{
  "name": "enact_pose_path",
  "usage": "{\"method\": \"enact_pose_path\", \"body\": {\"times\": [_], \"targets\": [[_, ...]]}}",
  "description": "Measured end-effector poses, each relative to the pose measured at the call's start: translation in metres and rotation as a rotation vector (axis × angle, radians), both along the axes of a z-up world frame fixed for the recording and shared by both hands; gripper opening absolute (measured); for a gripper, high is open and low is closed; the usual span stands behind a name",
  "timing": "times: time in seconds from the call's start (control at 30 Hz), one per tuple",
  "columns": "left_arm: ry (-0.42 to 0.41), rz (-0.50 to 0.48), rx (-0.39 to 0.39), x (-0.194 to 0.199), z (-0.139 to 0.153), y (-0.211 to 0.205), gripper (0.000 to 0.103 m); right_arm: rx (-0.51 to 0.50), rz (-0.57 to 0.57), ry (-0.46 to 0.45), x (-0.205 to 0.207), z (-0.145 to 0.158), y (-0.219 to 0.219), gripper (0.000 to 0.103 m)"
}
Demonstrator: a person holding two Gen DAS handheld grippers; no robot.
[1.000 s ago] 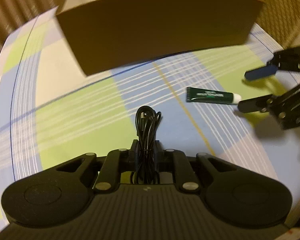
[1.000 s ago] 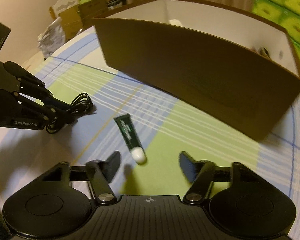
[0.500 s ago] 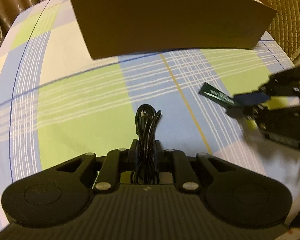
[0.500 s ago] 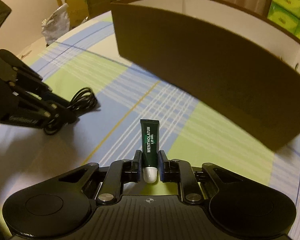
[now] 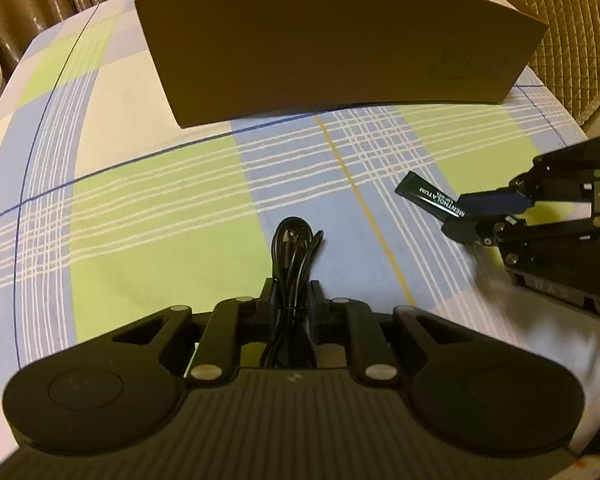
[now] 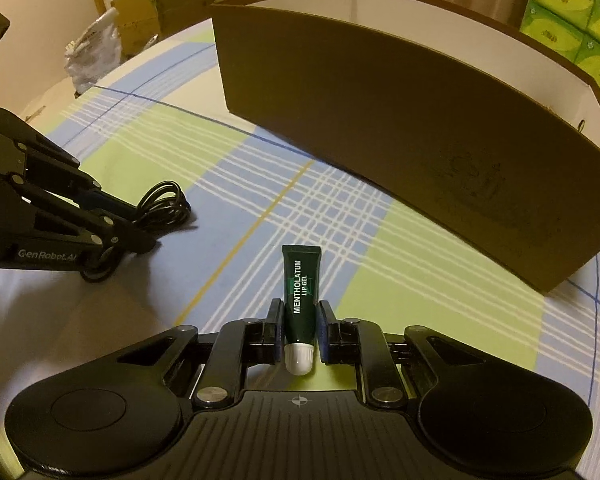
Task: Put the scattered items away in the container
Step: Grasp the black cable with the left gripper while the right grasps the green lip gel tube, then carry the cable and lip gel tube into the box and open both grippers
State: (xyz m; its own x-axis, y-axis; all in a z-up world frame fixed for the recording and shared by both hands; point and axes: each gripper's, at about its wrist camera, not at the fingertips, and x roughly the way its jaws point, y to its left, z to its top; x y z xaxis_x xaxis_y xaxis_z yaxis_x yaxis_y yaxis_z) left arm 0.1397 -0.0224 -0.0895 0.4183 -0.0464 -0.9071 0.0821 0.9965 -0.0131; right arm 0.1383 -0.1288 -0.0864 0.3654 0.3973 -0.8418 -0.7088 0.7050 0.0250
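My left gripper (image 5: 291, 294) is shut on a coiled black cable (image 5: 293, 248), held above the checked tablecloth. My right gripper (image 6: 299, 314) is shut on a dark green Mentholatum lip gel tube (image 6: 301, 296), white cap toward the camera. A brown cardboard box (image 5: 332, 40) with a white inside stands ahead of both grippers, open at the top. In the left wrist view the right gripper (image 5: 458, 216) holds the tube (image 5: 428, 196) at the right. In the right wrist view the left gripper (image 6: 148, 228) and cable (image 6: 164, 204) are at the left.
The box's near wall (image 6: 400, 128) rises in front of both grippers. A quilted chair back (image 5: 572, 40) stands behind the table at the right. Cardboard boxes and a plastic bag (image 6: 92, 56) lie beyond the table's left edge, green tissue packs (image 6: 572, 28) at the far right.
My right gripper closed on the lip gel tube and lifted it off the cloth. My left gripper kept its hold on the cable and rose a little, facing the box.
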Motion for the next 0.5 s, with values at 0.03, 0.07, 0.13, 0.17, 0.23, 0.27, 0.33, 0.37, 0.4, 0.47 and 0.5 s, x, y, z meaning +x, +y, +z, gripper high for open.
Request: {"method": "enact_pose_path", "body": {"times": [0.03, 0.07, 0.13, 0.17, 0.23, 0.27, 0.33, 0.37, 0.4, 0.47, 0.5], "targets": [[0.003, -0.001, -0.001, 0.0, 0.0, 0.0, 0.011, 0.004, -0.007, 0.012, 0.0, 0.001, -0.001, 0.013], [0.005, -0.002, -0.003, -0.001, 0.0, 0.0, 0.011, 0.007, -0.013, 0.021, 0.001, 0.001, -0.001, 0.013], [0.008, 0.0, -0.007, -0.002, 0.001, 0.001, 0.011, 0.019, -0.033, 0.041, 0.002, 0.002, -0.005, 0.013], [0.009, 0.0, -0.01, -0.002, 0.001, 0.001, 0.011, 0.028, -0.047, 0.053, 0.002, 0.003, -0.008, 0.013], [0.008, 0.0, -0.011, -0.004, 0.002, 0.001, 0.011, 0.043, -0.076, 0.076, 0.003, 0.004, -0.013, 0.013], [0.007, -0.001, -0.01, -0.005, 0.003, 0.002, 0.011, 0.05, -0.087, 0.086, 0.002, 0.005, -0.016, 0.013], [0.004, -0.001, -0.008, -0.006, 0.004, 0.002, 0.011, 0.058, -0.105, 0.098, 0.001, 0.007, -0.021, 0.013], [0.001, 0.0, -0.008, -0.006, 0.005, 0.003, 0.011, 0.061, -0.112, 0.104, 0.0, 0.007, -0.023, 0.013], [-0.003, 0.001, -0.009, -0.007, 0.006, 0.003, 0.011, 0.066, -0.121, 0.108, -0.001, 0.008, -0.025, 0.013], [-0.012, 0.002, -0.013, -0.009, 0.009, 0.005, 0.011, 0.083, -0.14, 0.119, -0.002, 0.011, -0.03, 0.013], [-0.017, 0.001, -0.015, -0.009, 0.011, 0.006, 0.011, 0.095, -0.151, 0.126, -0.002, 0.013, -0.033, 0.013]]}}
